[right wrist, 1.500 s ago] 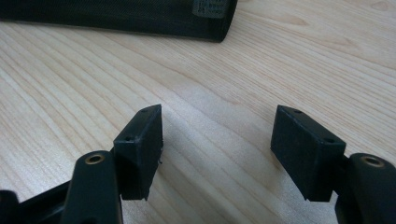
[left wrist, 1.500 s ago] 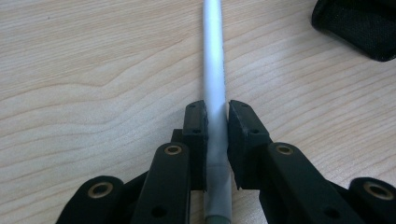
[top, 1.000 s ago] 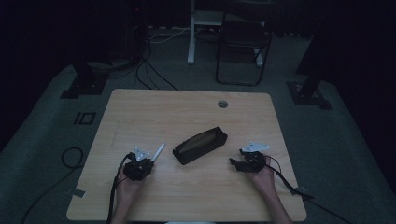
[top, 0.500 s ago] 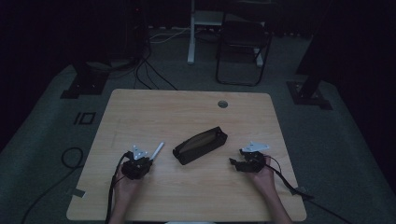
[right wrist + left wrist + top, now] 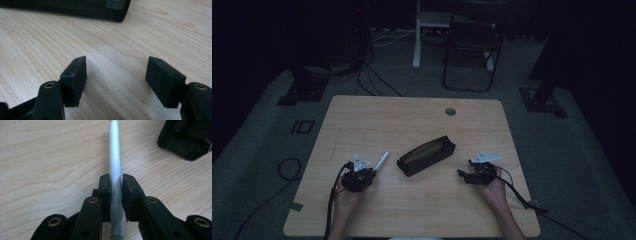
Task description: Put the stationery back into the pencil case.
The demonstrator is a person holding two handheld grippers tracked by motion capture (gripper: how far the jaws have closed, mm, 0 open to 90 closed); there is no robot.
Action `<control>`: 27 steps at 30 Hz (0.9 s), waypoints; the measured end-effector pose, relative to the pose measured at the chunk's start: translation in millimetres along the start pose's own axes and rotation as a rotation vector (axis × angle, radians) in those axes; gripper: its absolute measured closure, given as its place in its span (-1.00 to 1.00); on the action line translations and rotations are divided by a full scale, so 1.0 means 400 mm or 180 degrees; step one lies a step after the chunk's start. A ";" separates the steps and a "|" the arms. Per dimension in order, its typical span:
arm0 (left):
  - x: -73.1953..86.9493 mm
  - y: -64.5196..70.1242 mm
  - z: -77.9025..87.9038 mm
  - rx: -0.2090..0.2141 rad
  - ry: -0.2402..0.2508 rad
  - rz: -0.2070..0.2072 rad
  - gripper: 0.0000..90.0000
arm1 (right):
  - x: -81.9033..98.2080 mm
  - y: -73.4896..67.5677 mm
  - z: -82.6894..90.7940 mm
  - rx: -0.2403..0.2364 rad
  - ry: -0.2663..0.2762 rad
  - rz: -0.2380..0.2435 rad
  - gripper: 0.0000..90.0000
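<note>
A: From the high view, what lies on the worktop (image 5: 362, 115)?

B: A black pouch (image 5: 426, 155) sits near the middle, lying at a slant. The left tongs (image 5: 373, 171) rest to its left, with a white pen (image 5: 382, 161) poking out from them toward the pouch. The right tongs (image 5: 460, 173) rest on the pouch's other side, apart from it, pointing toward it.

A: And the left gripper view?

B: The left tongs (image 5: 116, 186) are pinching the pen (image 5: 114, 157) between their pads, partway along its barrel. The barrel runs straight ahead over the wood, and its rear end shows between the arms at the bottom. A corner of the pouch (image 5: 187, 140) sits at the upper right, clear of the pen.

A: The right gripper view?

B: The right tongs (image 5: 116, 72) are spread wide with only bare wood between the pads; they have just been opening a little further. The pouch (image 5: 75, 7) lies ahead of them along the top edge, not touched.
</note>
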State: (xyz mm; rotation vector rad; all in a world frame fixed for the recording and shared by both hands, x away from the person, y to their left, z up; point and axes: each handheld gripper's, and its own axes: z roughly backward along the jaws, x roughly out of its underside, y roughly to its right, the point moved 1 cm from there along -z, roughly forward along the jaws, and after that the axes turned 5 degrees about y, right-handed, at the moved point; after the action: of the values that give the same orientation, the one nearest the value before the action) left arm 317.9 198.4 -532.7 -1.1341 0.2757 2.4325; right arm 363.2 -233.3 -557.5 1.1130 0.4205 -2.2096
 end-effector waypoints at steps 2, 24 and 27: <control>-0.002 0.002 0.003 0.0006 0.0017 -0.0007 0.75 | 0.000 0.000 0.000 0.0000 0.0000 0.0002 -0.27; -0.038 0.017 0.031 0.0129 0.0199 -0.0153 0.75 | 0.000 0.000 0.000 0.0000 -0.0002 0.0006 -0.27; -0.043 0.019 0.036 0.0142 0.0216 -0.0192 0.75 | 0.000 0.000 0.000 -0.0002 -0.0002 0.0004 -0.28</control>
State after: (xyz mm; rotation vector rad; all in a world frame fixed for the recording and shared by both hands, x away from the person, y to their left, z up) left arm 314.3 191.6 -510.4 -1.1896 0.3108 2.3271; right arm 363.2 -233.3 -557.5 1.1120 0.4202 -2.2083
